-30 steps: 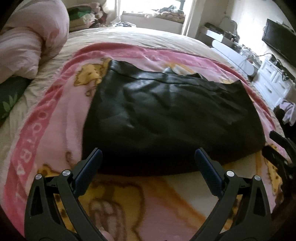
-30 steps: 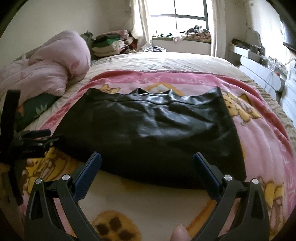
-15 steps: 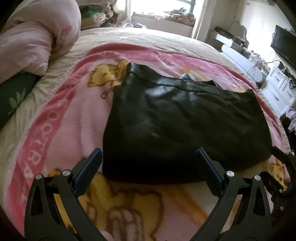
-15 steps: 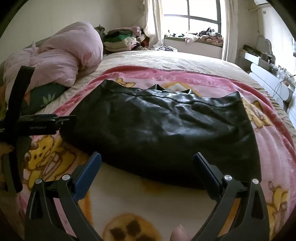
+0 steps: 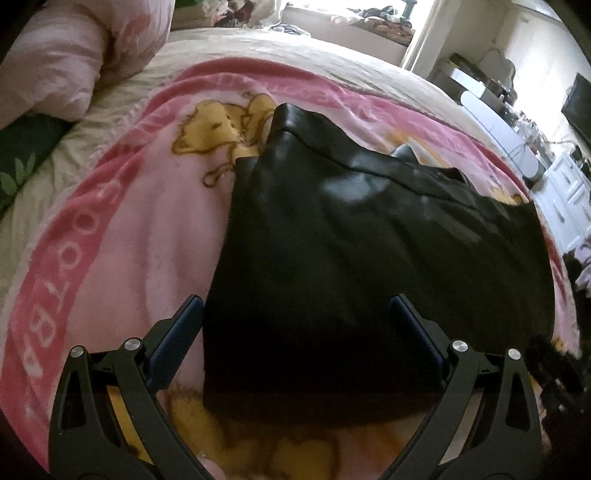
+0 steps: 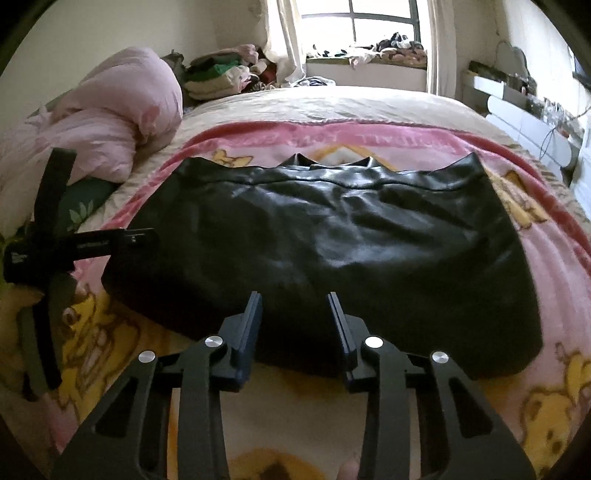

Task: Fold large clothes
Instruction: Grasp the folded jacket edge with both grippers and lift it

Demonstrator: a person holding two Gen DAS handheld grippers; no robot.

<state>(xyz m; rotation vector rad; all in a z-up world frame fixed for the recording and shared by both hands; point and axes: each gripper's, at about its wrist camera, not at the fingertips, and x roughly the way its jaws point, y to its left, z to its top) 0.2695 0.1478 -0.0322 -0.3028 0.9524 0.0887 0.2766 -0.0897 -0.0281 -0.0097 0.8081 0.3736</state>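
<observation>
A black leather-like garment (image 5: pixel 369 258) lies folded flat on a pink cartoon blanket (image 5: pixel 122 229) on the bed; it also shows in the right wrist view (image 6: pixel 332 236). My left gripper (image 5: pixel 295 314) is wide open, its fingers either side of the garment's near left corner, holding nothing. My right gripper (image 6: pixel 295 306) has its jaws partly closed with a gap between them, over the garment's near edge, gripping nothing visible. The left gripper's body (image 6: pixel 74 243) appears at the left of the right wrist view.
A rolled pink duvet (image 6: pixel 110 122) lies at the bed's left. Stacked clothes (image 6: pixel 221 74) sit by the window (image 6: pixel 369 22). White drawers (image 5: pixel 569 195) and a TV (image 5: pixel 580 107) stand on the right. A green pillow (image 5: pixel 22 162) is at the left edge.
Both grippers have moved forward toward the garment's near edge. The right gripper's jaws have narrowed from wide open. The left gripper has shifted right, over the garment's left corner.
</observation>
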